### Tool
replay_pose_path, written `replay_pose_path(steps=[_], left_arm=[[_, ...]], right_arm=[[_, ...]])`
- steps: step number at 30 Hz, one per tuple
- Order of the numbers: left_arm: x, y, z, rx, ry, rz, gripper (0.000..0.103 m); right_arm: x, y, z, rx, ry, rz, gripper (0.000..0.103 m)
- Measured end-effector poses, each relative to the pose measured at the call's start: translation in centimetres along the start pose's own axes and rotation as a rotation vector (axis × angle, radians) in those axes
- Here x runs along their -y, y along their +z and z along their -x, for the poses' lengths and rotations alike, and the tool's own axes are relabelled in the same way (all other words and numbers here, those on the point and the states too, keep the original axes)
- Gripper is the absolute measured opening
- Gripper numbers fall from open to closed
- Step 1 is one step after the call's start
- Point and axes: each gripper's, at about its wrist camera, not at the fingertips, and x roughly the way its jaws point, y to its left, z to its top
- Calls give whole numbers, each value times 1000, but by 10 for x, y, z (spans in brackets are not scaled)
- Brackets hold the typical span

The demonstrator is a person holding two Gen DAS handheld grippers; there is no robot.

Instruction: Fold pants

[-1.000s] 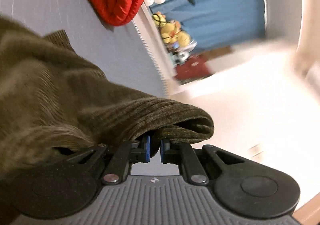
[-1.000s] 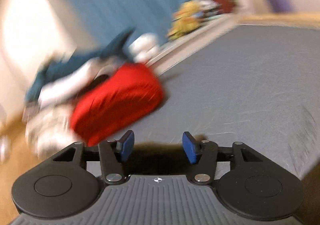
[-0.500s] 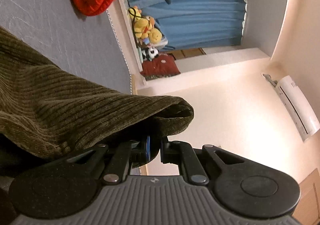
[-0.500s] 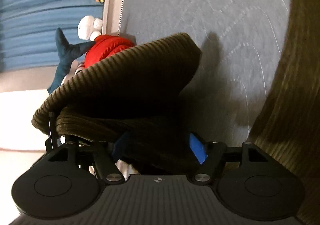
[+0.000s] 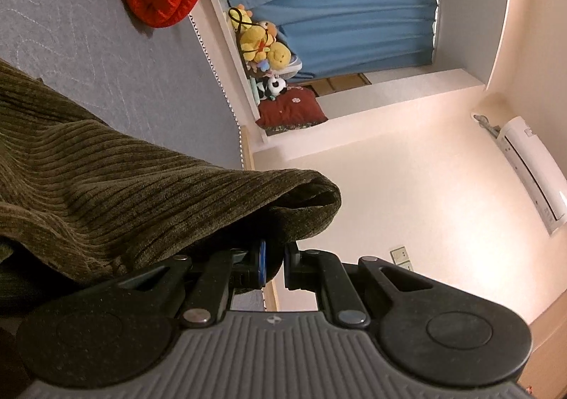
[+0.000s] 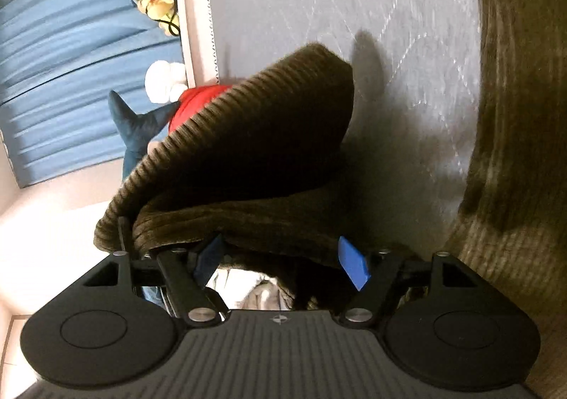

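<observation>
Pants: the olive corduroy pants [image 5: 117,186] hang lifted over the grey bed [image 5: 106,55], one bunched edge at each set of tongs.
Left tongs [image 5: 273,266]: clenched on a thick fold of the corduroy, pads nearly together.
Right tongs [image 6: 281,262]: jaws opening, the cloth edge [image 6: 248,222] lying between the blue pads, which do not look pressed on it.
Risk, right side: I'd say if those tongs shut too shallow, only the hem lip is caught and the corner drops out.
Risk, left side: the bulky roll could creep out under the hanging weight, skewing the fold.
Change, right view: a second ago it showed bare bed and the red cushion [image 6: 193,105], no corduroy; the view has since rolled sideways and the jaws stand wider.
Change, left view: same grip, hem sitting a little higher.
</observation>
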Motion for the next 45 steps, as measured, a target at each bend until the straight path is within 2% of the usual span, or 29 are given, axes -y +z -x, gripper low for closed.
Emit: replay_pose_path(steps=[4,6,7,8,9,11,13,15,17,19,20,21,22,23,25,26,27,28,29,30,32,37,40,42,45], left_arm=[[2,3,3,0,4,-16,9],[2,3,4,-7,11,-22,9],[3,3,5,-13,24,-34,9],[3,2,5,-18,32,-42,9],[4,2,5,-22,44,-49,9],[4,1,5,-20,59,-63,9],[5,1,7,-13,44,-61,8],[8,-3,6,-20,29,-73,7],[12,-11,2,-49,21,-93,7],[12,-24,-7,-101,43,-115,7],[9,-30,-14,-137,74,-119,7],[4,-38,-22,-188,106,-114,7],[-5,-50,-33,-258,138,-103,8],[-12,-60,-41,-319,169,-98,8],[-23,-81,-56,-450,243,-110,14],[-25,-89,-60,-499,270,-130,23],[-24,-95,-62,-536,290,-158,32],[-21,-100,-63,-564,305,-190,34],[-18,-101,-61,-572,310,-212,34],[-15,-101,-57,-571,309,-225,34],[-7,-96,-47,-555,297,-232,34],[19,-80,-12,-472,278,-241,34],[37,-74,9,-421,271,-255,34],[48,-67,25,-387,270,-265,34],[61,-53,56,-323,278,-271,34]], right_arm=[[1,-6,-15,-39,-51,11,74],[-2,-1,-20,-13,-103,63,73],[-4,5,-24,8,-148,105,68],[-5,11,-26,35,-176,135,48],[-6,17,-27,56,-189,165,20],[-13,27,-30,84,-229,248,9],[-29,35,-27,133,-268,341,7],[-57,41,-16,231,-296,466,7],[-92,39,4,399,-290,672,7],[-127,17,23,631,-289,1013,7],[-137,8,27,717,-282,1153,7],[-142,4,31,751,-287,1242,8],[-142,10,32,737,-323,1248,8],[-139,22,32,715,-384,1200,8],[-122,57,35,702,-561,1027,11],[-110,77,41,695,-633,913,12],[-97,97,50,686,-681,779,15],[-83,117,61,674,-694,641,16],[-71,132,71,664,-691,535,22],[-62,146,81,651,-656,454,38],[-51,165,92,638,-569,363,49],[-43,192,101,597,-435,353,52],[-39,196,106,574,-392,277,52],[-37,189,115,578,-401,227,52],[-38,165,132,660,-433,187,53]])
